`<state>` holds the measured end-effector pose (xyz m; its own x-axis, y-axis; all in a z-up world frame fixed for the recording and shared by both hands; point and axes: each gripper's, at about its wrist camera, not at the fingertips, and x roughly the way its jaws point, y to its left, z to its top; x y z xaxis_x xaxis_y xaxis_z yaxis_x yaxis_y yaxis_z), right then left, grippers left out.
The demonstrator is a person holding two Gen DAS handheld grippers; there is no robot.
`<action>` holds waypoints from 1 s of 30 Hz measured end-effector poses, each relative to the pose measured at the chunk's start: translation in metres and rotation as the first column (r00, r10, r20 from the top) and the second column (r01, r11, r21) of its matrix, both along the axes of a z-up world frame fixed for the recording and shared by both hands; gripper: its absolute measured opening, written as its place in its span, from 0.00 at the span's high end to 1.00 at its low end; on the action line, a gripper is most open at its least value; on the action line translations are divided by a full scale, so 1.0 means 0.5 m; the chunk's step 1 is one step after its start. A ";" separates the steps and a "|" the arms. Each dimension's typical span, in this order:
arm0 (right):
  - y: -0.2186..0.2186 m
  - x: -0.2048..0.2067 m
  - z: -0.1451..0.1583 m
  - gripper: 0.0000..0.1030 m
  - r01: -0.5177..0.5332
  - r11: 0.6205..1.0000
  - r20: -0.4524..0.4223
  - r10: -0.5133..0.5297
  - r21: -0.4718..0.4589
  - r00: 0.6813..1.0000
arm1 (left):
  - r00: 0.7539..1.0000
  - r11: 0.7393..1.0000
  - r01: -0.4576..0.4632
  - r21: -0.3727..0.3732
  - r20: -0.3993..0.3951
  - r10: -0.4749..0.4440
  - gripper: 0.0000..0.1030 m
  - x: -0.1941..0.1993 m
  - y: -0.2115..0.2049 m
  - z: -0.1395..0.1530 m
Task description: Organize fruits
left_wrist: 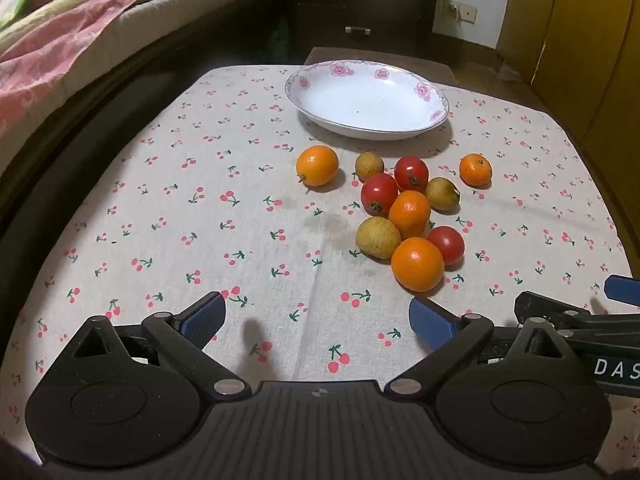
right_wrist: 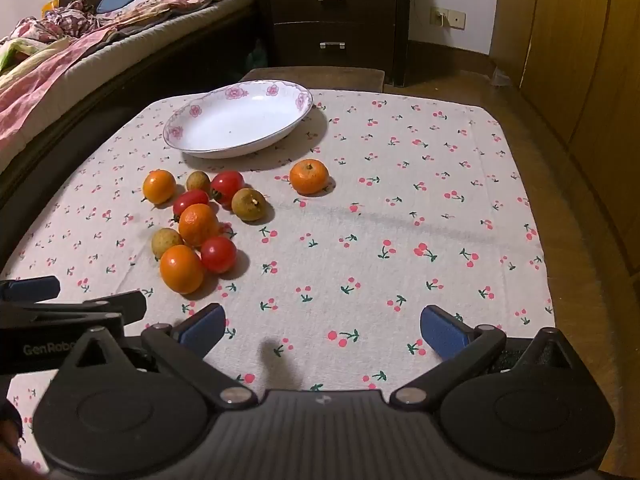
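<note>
Tabletop point(right_wrist: 400, 208) w/ cherry-print cloth; far edge runs just behind the plate point(right_wrist: 240, 120), right edge drops to wood floor point(right_wrist: 580, 240) by the wardrobe point(right_wrist: 580, 60), left edge sits close to the bed point(right_wrist: 80, 60); in right wrist view, a big bare stretch of cloth from 12 to 3 o'clock, nothing on it; in left wrist view, open cloth at 9 to 11 o'clock, w/ a faint stain near centre; dark drawer chest point(right_wrist: 336, 20) beyond the far edge at 12; wall socket beside it; bedding piled on the bed, pink and floral. Plate is white w/ pink flowers on the rim, shallow, holds no fruit. Fruits point(right_wrist: 196, 224) all lie on the cloth in front of the plate: a tight cluster of 3 red tomatoes, 3 tan-yellow round fruits and 2 oranges, many touching; one orange point(right_wrist: 159, 187) apart at the cluster's 10 o'clock, one orange point(right_wrist: 309, 176) alone well to the right, near the plate's shadow. Left claw point(left_wrist: 318, 320) spread wide, released, nothing btwn its blue pads, low over the near cloth; cluster at its 1 o'clock, nearest orange point(left_wrist: 417, 264) just beyond its right pad. Right claw point(right_wrist: 323, 328) also spread wide, empty, over bare cloth; cluster at its 10 o'clock; the two claws sit side by side, each seen at the edge of the other's view.
</note>
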<state>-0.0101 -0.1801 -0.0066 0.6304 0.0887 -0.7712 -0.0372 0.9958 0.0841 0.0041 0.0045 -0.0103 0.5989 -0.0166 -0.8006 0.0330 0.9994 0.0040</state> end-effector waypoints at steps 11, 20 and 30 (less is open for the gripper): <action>-0.004 0.001 0.000 0.00 0.000 1.000 -0.005 0.000 0.002 1.000 | 1.000 1.000 -0.002 0.005 -0.004 0.002 0.03 0.002 0.000 -0.002; 0.004 0.001 -0.005 0.00 0.000 1.000 -0.007 0.000 0.002 1.000 | 1.000 1.000 -0.001 0.010 -0.002 0.001 0.03 0.003 -0.001 -0.003; 0.004 0.002 -0.005 0.00 0.000 1.000 -0.013 0.000 0.003 1.000 | 1.000 1.000 -0.001 0.012 -0.003 0.001 0.03 0.003 -0.001 -0.003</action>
